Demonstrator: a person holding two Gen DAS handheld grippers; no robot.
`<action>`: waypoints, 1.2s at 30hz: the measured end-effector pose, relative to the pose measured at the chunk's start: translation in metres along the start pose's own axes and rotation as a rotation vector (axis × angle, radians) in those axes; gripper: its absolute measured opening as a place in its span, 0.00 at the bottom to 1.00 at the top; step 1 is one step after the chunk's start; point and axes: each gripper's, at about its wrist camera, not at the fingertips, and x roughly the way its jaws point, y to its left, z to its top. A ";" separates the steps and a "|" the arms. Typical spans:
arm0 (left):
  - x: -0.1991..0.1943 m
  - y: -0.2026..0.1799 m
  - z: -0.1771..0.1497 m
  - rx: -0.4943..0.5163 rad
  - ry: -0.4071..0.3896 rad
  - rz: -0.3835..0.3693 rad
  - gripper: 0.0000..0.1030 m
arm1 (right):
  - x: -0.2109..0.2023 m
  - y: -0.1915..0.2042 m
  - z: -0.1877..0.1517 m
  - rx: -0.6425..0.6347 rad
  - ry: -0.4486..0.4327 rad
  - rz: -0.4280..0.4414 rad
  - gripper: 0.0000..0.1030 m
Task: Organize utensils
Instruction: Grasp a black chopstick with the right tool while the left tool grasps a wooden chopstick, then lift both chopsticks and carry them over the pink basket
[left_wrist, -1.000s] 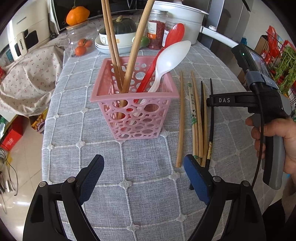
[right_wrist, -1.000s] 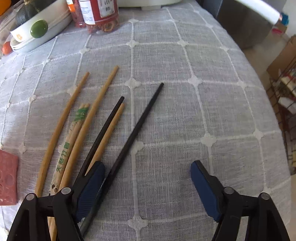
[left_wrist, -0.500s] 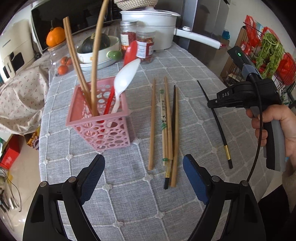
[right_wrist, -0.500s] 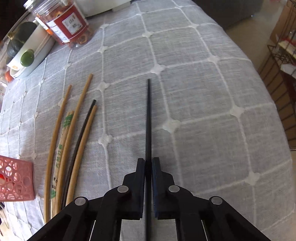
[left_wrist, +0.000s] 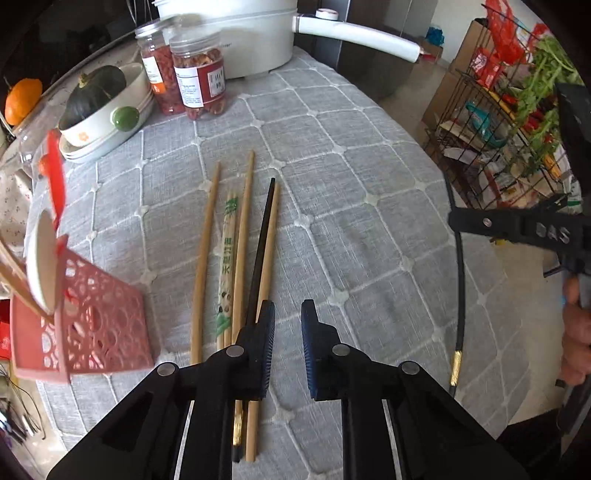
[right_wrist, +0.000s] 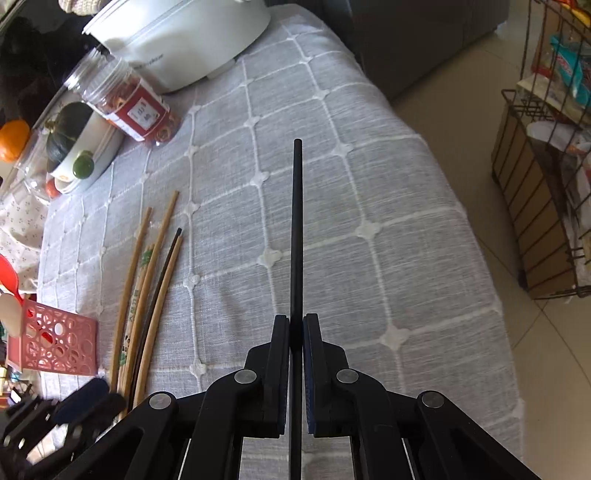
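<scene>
- Since the earlier left wrist frame, the pink basket (left_wrist: 92, 325) is shifted to the left edge, and the left gripper (left_wrist: 288, 347) has just been closing; a narrow gap remains, with nothing seen between its pads.
- Beside its left pad, wooden chopsticks (left_wrist: 240, 240) and a black chopstick (left_wrist: 263, 243) are laid on the grey tablecloth (left_wrist: 351, 221); jars (left_wrist: 199, 88) and a white pot (left_wrist: 251, 40) are set behind.
- From the right wrist, the right gripper (right_wrist: 295, 332) is clamped on a second black chopstick (right_wrist: 297, 221), raised clear above the cloth. A wire rack (right_wrist: 546, 206) is placed on the floor to the right.
</scene>
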 end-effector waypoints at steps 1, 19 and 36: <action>0.006 0.001 0.007 -0.013 0.012 0.005 0.12 | -0.002 -0.003 0.001 0.004 0.001 0.007 0.04; 0.057 0.005 0.047 -0.049 0.144 0.096 0.10 | -0.013 -0.016 0.005 0.020 0.002 0.071 0.04; 0.040 -0.008 0.048 -0.047 0.033 0.084 0.06 | -0.025 -0.008 0.003 -0.002 -0.031 0.075 0.04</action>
